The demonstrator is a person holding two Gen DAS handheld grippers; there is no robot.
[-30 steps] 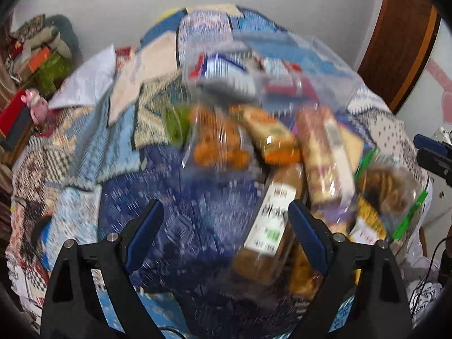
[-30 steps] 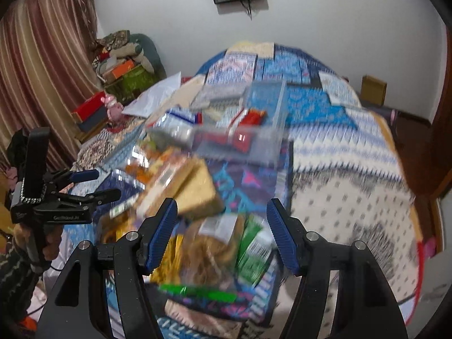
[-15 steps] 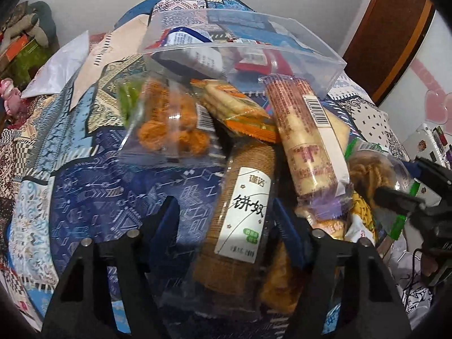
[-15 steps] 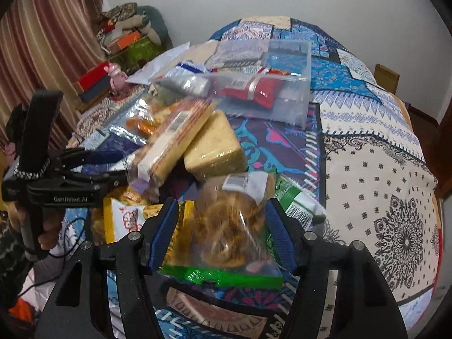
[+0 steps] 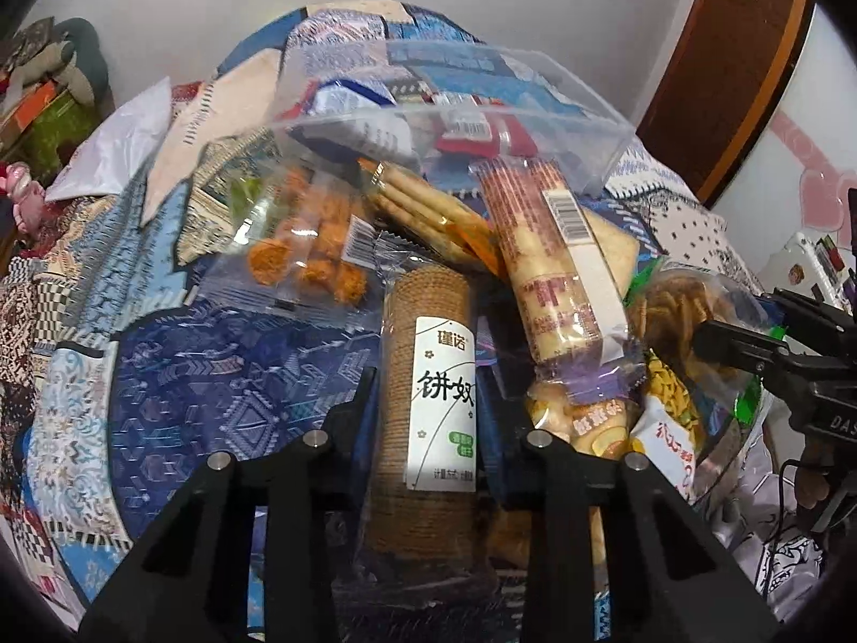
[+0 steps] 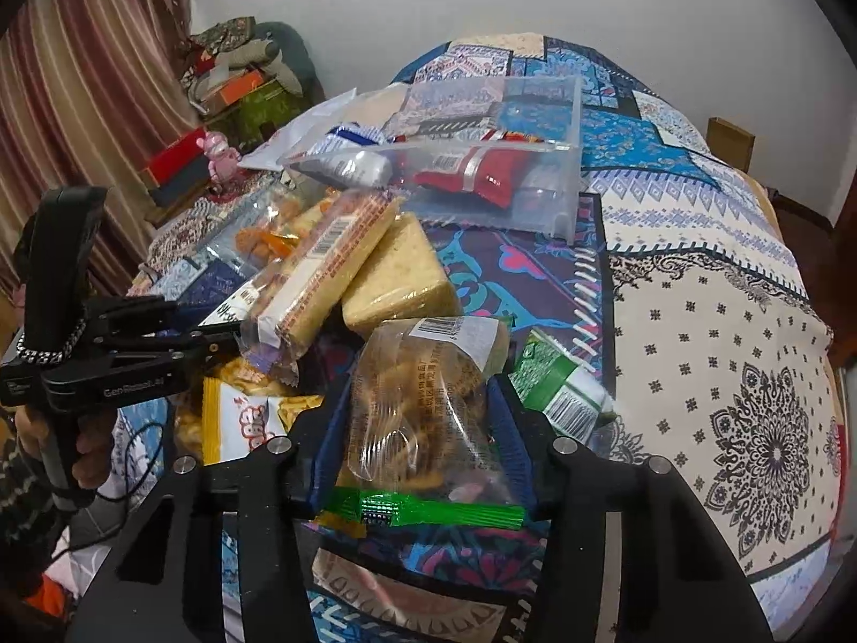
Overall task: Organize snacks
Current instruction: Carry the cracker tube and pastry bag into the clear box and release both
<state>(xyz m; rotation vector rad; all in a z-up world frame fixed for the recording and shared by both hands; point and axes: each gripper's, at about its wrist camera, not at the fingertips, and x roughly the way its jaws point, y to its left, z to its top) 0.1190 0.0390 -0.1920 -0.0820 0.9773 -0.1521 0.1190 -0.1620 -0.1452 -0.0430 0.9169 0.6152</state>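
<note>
A pile of snacks lies on a patchwork bedspread. My left gripper (image 5: 428,396) is shut on a brown biscuit roll with a white label (image 5: 428,386). My right gripper (image 6: 415,418) is shut on a clear bag of fried twists with a green seal (image 6: 418,407). Behind them stands a clear plastic box (image 6: 557,182) holding a red packet (image 6: 482,174) and a white-blue packet (image 6: 353,163). A long red-printed cracker pack (image 5: 546,257) leans on the pile, and it also shows in the right wrist view (image 6: 326,262).
A pale wafer block (image 6: 401,273), a yellow snack bag (image 6: 241,418), a green packet (image 6: 562,391) and a bag of orange balls (image 5: 305,257) lie around. Clutter and a curtain (image 6: 80,80) stand left of the bed. A brown door (image 5: 723,64) is on the right.
Both grippers moved down into the pile and closed: the left one onto the biscuit roll, the right one onto the bag of fried twists.
</note>
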